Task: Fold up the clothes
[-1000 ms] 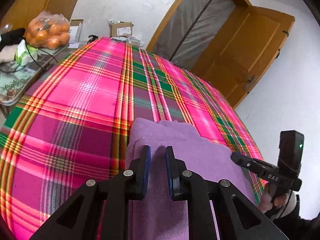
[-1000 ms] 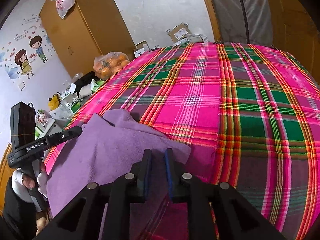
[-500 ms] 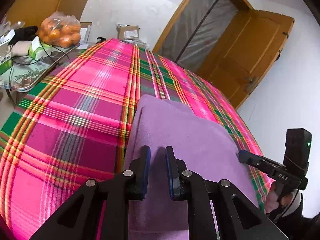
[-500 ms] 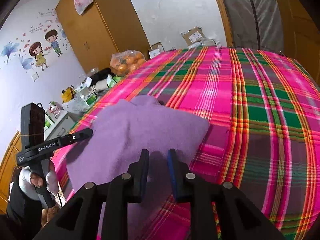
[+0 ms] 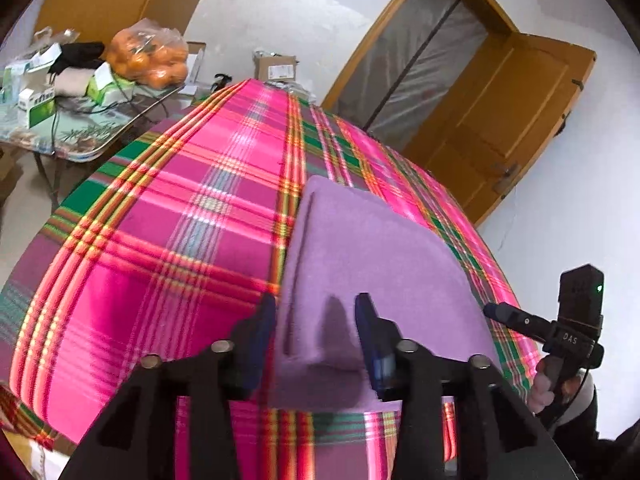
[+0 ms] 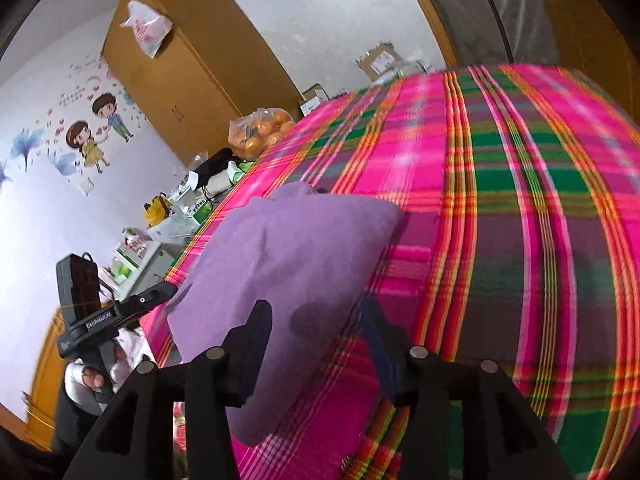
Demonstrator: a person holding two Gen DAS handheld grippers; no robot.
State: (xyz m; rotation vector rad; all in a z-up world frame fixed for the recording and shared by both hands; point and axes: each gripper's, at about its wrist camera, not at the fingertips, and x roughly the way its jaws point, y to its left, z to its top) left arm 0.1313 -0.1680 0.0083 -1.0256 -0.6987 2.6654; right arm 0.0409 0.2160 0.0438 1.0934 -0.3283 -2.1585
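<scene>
A folded purple garment point(image 5: 372, 264) lies flat on the pink plaid cloth point(image 5: 168, 240) near the front edge of the table. My left gripper point(image 5: 316, 312) is open, its blue-padded fingers wide apart just above the garment's near left corner, holding nothing. In the right wrist view the same purple garment point(image 6: 288, 264) lies at the table's near left, and my right gripper point(image 6: 316, 320) is open over its near right edge, empty. Each view shows the other gripper's handle held in a person's hand point(image 5: 548, 384).
A side table point(image 5: 76, 140) with boxes, cables and a bag of oranges point(image 5: 148, 58) stands to the left. Cardboard boxes point(image 5: 276, 68) sit beyond the far end. A wooden door point(image 5: 500, 128) is at the right, a wooden wardrobe point(image 6: 188, 68) at the left wall.
Both grippers have opened and let go of the purple garment, which now lies flat and folded. Both have drawn back and up from the table.
</scene>
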